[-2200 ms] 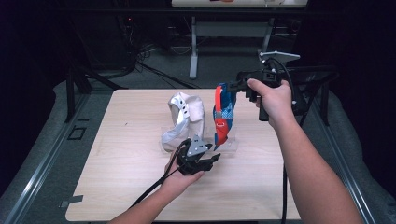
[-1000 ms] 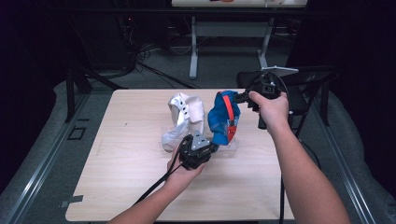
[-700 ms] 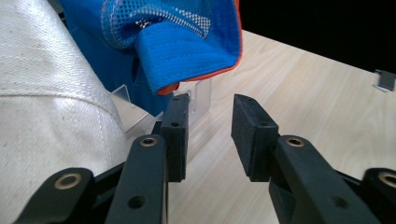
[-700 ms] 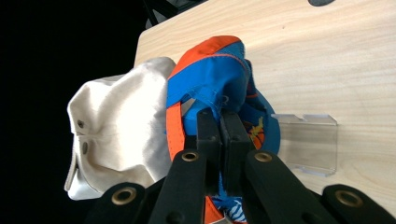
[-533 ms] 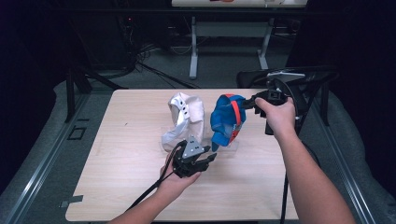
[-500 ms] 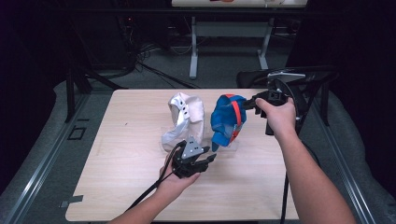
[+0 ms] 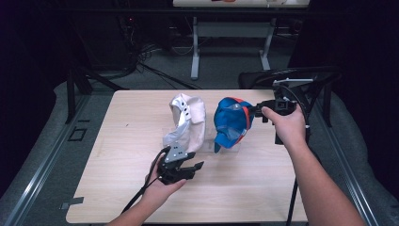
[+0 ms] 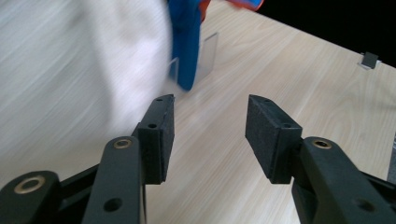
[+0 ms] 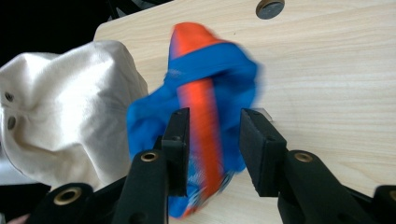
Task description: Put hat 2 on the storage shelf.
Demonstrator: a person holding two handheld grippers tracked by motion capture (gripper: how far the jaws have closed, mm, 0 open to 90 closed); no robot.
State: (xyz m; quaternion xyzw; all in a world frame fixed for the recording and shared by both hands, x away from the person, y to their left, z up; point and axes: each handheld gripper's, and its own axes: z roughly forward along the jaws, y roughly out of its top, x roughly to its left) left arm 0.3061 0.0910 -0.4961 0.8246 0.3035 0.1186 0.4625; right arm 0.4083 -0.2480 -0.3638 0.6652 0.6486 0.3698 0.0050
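I counted one pale wooden table (image 7: 117,188), two caps and two clear plastic stands on it, and two black two-jaw grippers in my hands.

The larger cap was the cream cotton cap (image 7: 188,123), standing upright on its stand left of centre, with a row of small metal eyelets on its side panel. The blue fabric cap with an orange stripe (image 7: 233,123) stood just to its right, draped over the clear plastic stand (image 7: 230,145), whose base showed under the cap's lower edge. Its crown faced the right gripper and its peak hung down toward the table. In the right gripper view the orange stripe ran down the middle of the blue cloth, which looked crumpled and blurred.

The right gripper (image 9: 214,149) sat at the right side of the blue cap. Its jaws had just been opening and stood apart, with the orange stripe showing between them but the pads not pressing on it. The left gripper (image 8: 210,135) hung low over the table in front of the two caps; its jaws had also just been opening, with only bare wood between them.
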